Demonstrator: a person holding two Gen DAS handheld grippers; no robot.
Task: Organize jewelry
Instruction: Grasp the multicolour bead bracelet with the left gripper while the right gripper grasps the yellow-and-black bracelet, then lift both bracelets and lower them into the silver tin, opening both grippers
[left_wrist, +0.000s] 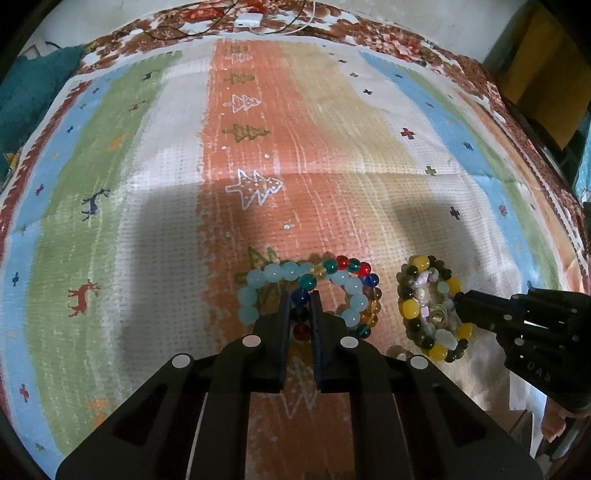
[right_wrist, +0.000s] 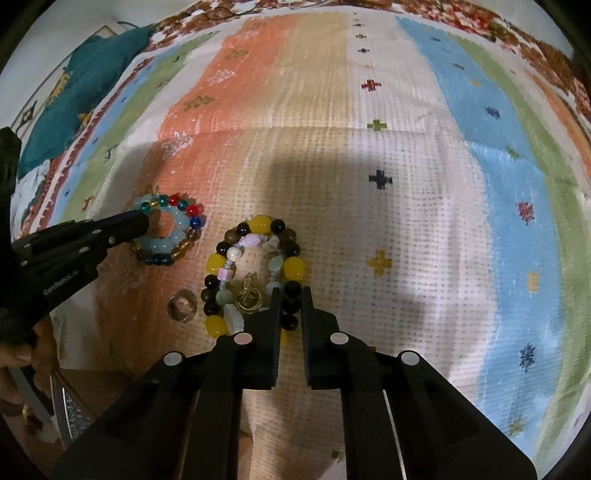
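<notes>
A multicoloured glass-bead bracelet (left_wrist: 365, 275) lies tangled with a pale-blue bead bracelet (left_wrist: 275, 272) on the striped cloth. My left gripper (left_wrist: 300, 301) is shut on the multicoloured bracelet's beads; it also shows in the right wrist view (right_wrist: 142, 221). A yellow-and-black bead bracelet (right_wrist: 293, 267) lies in a pile with a pastel stone bracelet (right_wrist: 236, 254) and gold earrings (right_wrist: 251, 297). My right gripper (right_wrist: 289, 295) is shut on the yellow-and-black bracelet's dark beads; it also shows in the left wrist view (left_wrist: 458, 299).
A clear ring (right_wrist: 181, 305) lies left of the pile. The striped cloth (left_wrist: 332, 147) covers the table. A teal cloth (left_wrist: 33, 88) sits at the far left, a white charger and cables (left_wrist: 248, 19) at the far edge.
</notes>
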